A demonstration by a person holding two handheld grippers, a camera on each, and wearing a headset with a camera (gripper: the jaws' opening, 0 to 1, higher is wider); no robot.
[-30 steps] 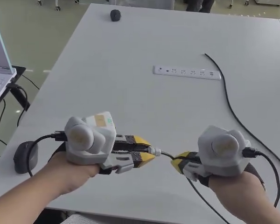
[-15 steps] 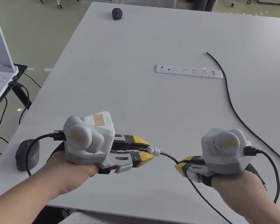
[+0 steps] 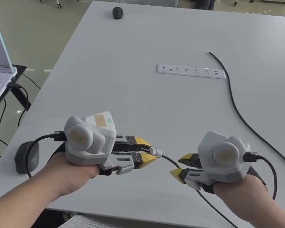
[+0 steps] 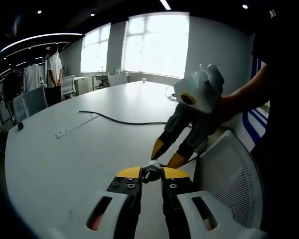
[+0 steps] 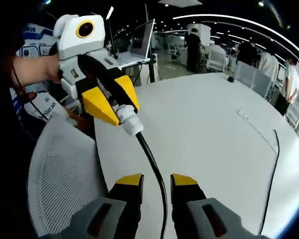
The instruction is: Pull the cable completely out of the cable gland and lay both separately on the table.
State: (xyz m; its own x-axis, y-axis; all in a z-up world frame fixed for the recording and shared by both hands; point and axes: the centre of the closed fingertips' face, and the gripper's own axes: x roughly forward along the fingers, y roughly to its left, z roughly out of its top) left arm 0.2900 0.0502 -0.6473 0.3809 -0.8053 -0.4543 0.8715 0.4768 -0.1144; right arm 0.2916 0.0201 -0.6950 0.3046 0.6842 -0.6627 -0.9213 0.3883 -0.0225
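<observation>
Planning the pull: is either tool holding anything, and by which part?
The left tool is shut on the cable gland, by its body. The right tool is open; the cable runs between its jaws, ungripped.

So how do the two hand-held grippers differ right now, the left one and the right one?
The left hand-held gripper is shut on the cable gland; the right hand-held gripper is open, the black cable passing unclamped between its jaws. The left one's yellow tips sit close together; the right one's are spread apart. Both are white with yellow tips and point at each other above the table.
</observation>
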